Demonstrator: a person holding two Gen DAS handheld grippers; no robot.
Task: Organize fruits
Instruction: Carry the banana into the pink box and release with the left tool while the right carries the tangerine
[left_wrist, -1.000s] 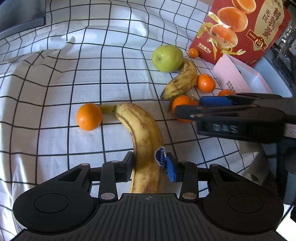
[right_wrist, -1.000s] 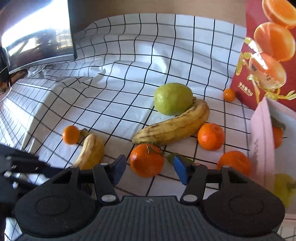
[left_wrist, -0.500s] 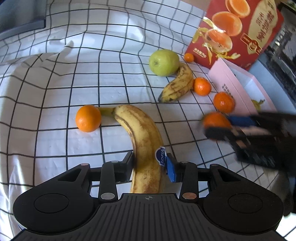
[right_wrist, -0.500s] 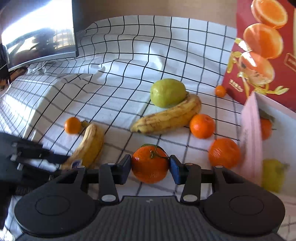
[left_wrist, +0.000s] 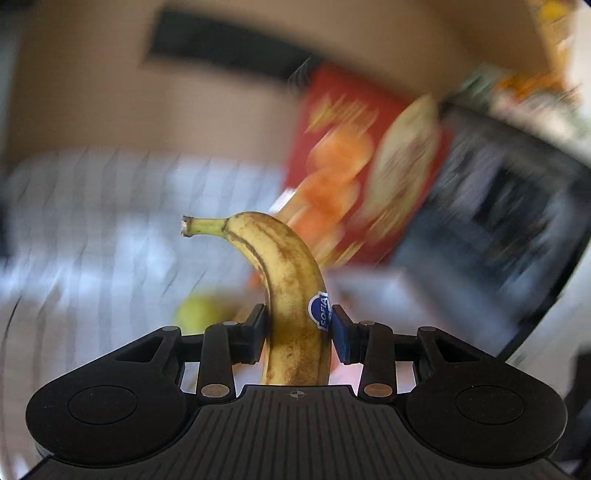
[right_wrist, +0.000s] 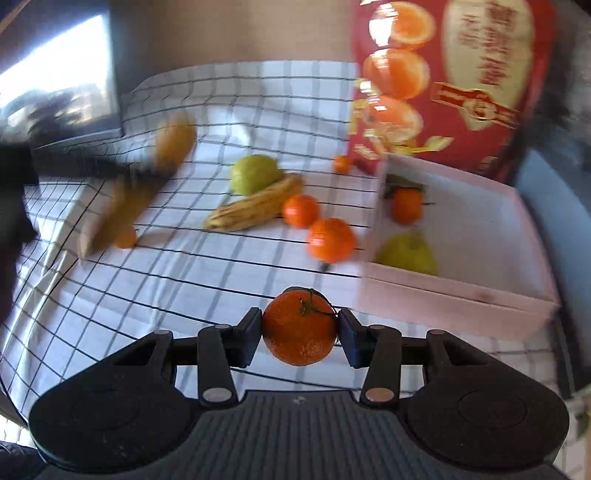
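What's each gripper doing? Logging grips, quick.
Left gripper: shut on the banana.
Right gripper: shut on the stemmed orange.

Banana (left_wrist: 291, 295): matt, brown-freckled peel, glossy sticker. Mandarin (right_wrist: 300, 328): dimpled, slightly shiny rind. Left claw (left_wrist: 298, 328): matt black plastic, ribbed housing, metal rivets. Checked cloth (right_wrist: 207, 273): matt, wrinkled. Pink box (right_wrist: 458, 295): smooth card.

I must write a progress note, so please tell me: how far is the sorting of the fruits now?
Done: one orange and one green fruit lie in the pink box.
In hand: the left claw grips a banana; the right claw grips an orange.
Left on the cloth: another banana, a green apple and four oranges, for example.
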